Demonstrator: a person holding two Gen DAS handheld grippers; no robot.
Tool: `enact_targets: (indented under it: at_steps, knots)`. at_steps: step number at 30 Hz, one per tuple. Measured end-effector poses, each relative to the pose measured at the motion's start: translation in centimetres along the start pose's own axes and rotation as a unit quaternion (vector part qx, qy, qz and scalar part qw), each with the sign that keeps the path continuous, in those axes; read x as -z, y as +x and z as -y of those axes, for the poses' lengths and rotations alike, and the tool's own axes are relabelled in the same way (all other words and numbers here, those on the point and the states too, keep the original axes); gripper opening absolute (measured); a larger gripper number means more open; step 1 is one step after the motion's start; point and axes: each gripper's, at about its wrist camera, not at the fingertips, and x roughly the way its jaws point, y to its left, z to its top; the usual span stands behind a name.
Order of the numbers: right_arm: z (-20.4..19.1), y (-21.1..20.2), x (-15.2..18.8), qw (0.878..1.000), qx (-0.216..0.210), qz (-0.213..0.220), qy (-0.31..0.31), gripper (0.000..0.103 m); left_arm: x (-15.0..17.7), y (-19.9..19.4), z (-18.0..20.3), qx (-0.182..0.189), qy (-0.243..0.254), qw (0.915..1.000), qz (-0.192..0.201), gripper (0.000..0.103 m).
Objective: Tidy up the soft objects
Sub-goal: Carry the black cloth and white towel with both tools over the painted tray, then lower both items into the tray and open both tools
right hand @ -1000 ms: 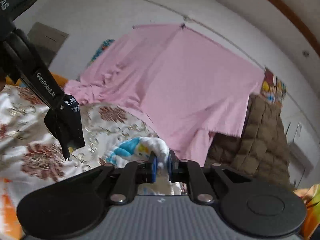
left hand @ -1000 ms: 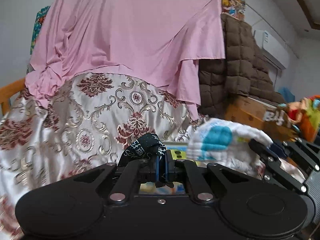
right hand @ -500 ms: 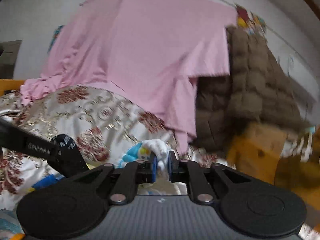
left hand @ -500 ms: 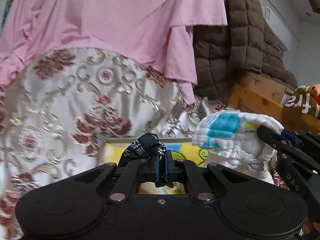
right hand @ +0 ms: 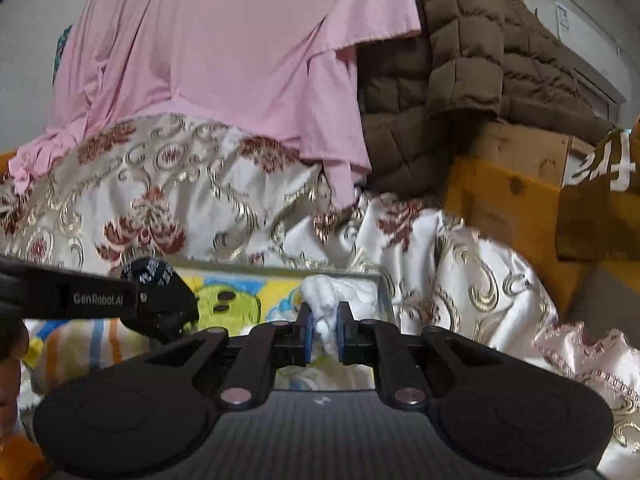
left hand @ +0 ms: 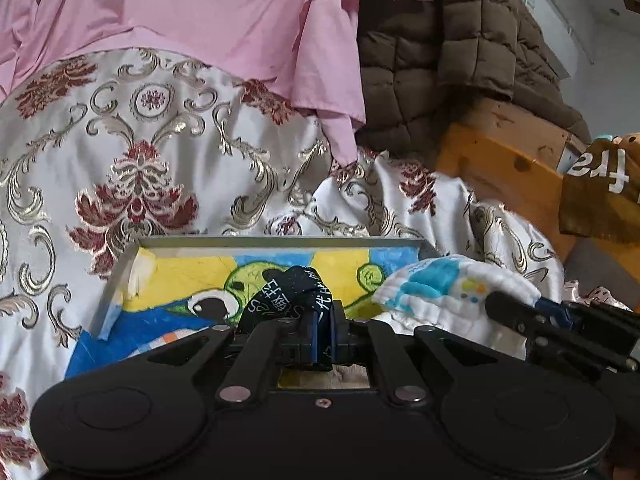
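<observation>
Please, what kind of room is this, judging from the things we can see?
Probably a bedroom or a home storage corner. A pink sheet and a brown quilted blanket hang over piled bedding, a floral satin cover spreads below, and a wooden frame, perhaps a bed, stands at right.

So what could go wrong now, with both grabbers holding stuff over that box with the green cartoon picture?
Two things might go wrong. The right gripper pinches only a small fold of the white and blue cloth, so it could slip and land on the patterned bedspread beside the box. Also, the left gripper, holding the black printed cloth, sits close to the right one, so they could bump or drop both pieces in a tangle.
</observation>
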Motion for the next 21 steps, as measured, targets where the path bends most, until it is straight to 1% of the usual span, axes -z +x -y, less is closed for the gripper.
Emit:
enact_targets:
  at_steps: [4, 7, 9, 10, 12, 14, 16, 17, 18, 20, 21]
  knots:
    - [0.2, 0.0, 0.6, 1.0, -0.008, -0.013, 0.011, 0.016, 0.8, 0.7, 0.0, -0.023, -0.004, 0.9995, -0.023, 0.006]
    - [0.3, -0.1, 0.8, 1.0, -0.011, -0.018, 0.015, 0.02, 1.5, 1.0, -0.4, -0.038, -0.008, 0.9986, -0.036, 0.008]
    - [0.4, -0.2, 0.8, 1.0, -0.011, -0.019, 0.019, 0.024, 1.9, 1.0, -0.6, -0.046, -0.01, 0.9979, -0.044, 0.011]
    - [0.4, -0.2, 0.8, 1.0, -0.012, -0.019, 0.022, 0.027, 2.0, 1.0, -0.7, -0.049, -0.011, 0.9977, -0.046, 0.011]
    - [0.5, -0.4, 0.6, 0.999, -0.012, -0.017, 0.028, 0.031, 2.2, 0.8, -0.9, -0.055, -0.011, 0.9972, -0.048, 0.017]
    - [0.5, -0.7, 0.5, 0.999, -0.013, -0.015, 0.032, 0.038, 2.3, 0.4, -1.0, -0.06, -0.014, 0.997, -0.048, 0.018]
    - [0.5, -1.1, 0.4, 0.999, -0.015, -0.013, 0.036, 0.044, 2.2, -0.1, -1.1, -0.061, -0.02, 0.9968, -0.048, 0.023]
    - [0.6, -1.3, 0.3, 0.999, -0.016, -0.012, 0.039, 0.048, 2.2, -0.3, -1.1, -0.061, -0.024, 0.9967, -0.047, 0.028]
    - [0.6, -1.6, 0.2, 0.999, -0.018, -0.01, 0.041, 0.049, 2.2, -0.6, -1.1, -0.061, -0.028, 0.9967, -0.046, 0.032]
    - [0.5, -2.3, 0.0, 0.999, -0.02, -0.007, 0.048, 0.056, 1.9, -1.6, -1.2, -0.061, -0.035, 0.9967, -0.04, 0.037]
    - [0.6, -2.7, -0.1, 0.998, -0.021, -0.006, 0.051, 0.057, 1.8, -2.0, -1.1, -0.061, -0.036, 0.9968, -0.036, 0.04]
